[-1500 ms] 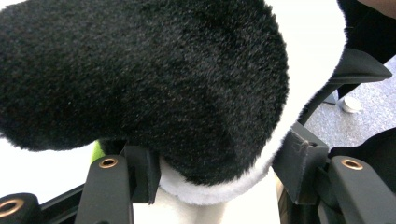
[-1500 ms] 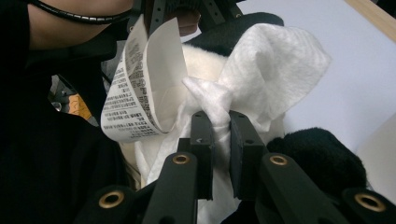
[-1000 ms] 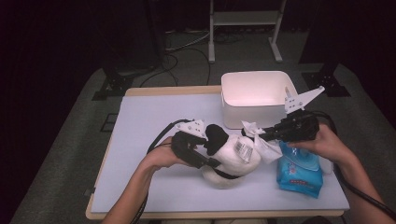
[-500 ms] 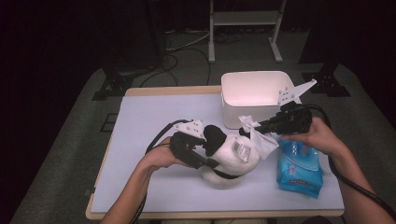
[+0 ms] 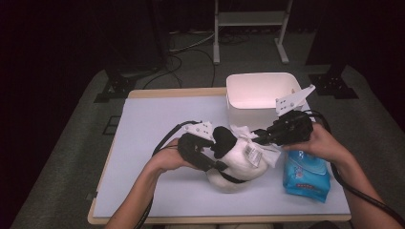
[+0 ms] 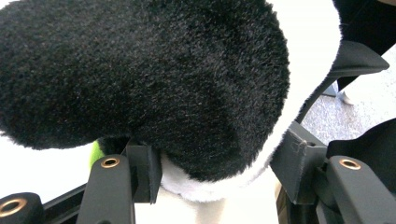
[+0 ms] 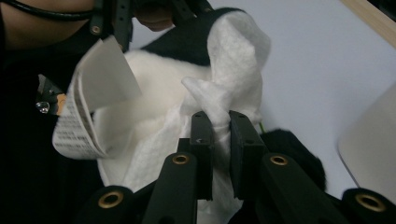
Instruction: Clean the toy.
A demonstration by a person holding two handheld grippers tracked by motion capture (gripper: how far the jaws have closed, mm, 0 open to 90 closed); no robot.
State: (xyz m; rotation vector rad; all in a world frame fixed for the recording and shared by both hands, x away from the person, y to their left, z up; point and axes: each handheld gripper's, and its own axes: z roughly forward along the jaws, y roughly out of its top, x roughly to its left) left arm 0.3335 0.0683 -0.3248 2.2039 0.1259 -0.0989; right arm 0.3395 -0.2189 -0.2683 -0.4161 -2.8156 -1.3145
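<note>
Recording lab or studio: lone pale-topped table [image 5: 157, 124] on grey carpet [image 5: 71, 157], dark surroundings, cables [image 5: 184, 47] trailing across floor, white metal stand [image 5: 250, 28] behind.

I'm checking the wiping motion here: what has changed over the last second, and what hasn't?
The right hand-held gripper, shut on the white wipe, has moved up the high view toward the white bin, uncovering more of the blue wipes pack. The left hand-held gripper stayed clamped on the black-and-white plush toy, which kept its place on the table.
</note>
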